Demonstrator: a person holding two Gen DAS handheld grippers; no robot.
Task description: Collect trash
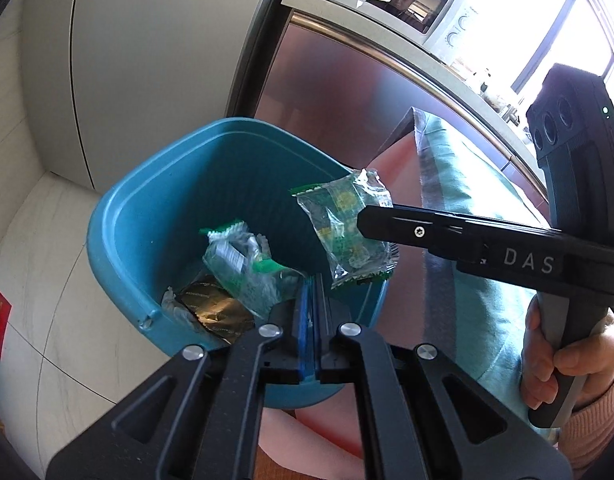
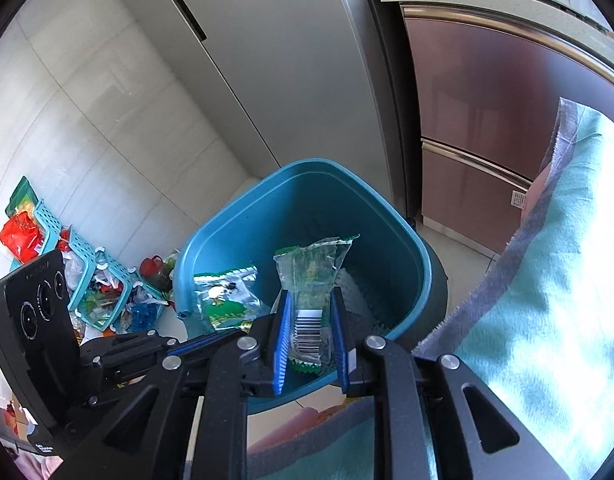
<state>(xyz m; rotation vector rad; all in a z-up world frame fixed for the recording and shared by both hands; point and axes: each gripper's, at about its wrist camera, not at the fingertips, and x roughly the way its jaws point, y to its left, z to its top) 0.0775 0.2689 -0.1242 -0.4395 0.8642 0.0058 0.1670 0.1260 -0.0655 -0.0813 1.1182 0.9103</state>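
Right gripper [image 2: 310,322]: blue ribbed fingers [image 2: 284,344] pinching a clear crinkled wrapper [image 2: 313,280] with green print and a barcode. The wrapper stands upright between the fingers, over the open mouth of the bin [image 2: 411,248]. From the left wrist view the same gripper [image 1: 367,220] reaches in level from the right of the bin [image 1: 119,216], the wrapper [image 1: 343,228] hanging at its tip above the near right rim. A bare hand [image 1: 563,360] in a pink knit cuff grips the grey handle.

Left gripper [image 1: 311,296]: black fingers [image 1: 325,304] pressed together on the bin's near rim, a strip of blue plastic showing between them; it points down into the bin.

Bin: teal plastic, rounded-square mouth, smooth walls, tilted toward the cameras.

Inside the bin: a second clear green-printed wrapper [image 1: 243,264], crumpled, left of the held one; a dark foil packet [image 1: 215,308] with gold print, low by the near wall.

Right of the bin: a pale teal fuzzy cloth [image 2: 547,280] with a grey frayed edge.

Left of the bin, on the white tiled floor [image 2: 87,120]: teal perforated plastic baskets [image 2: 87,264] heaped with red, green and clear packaging.

Behind the bin: a grey fridge [image 2: 291,60] and glossy maroon cabinet fronts [image 2: 487,120].
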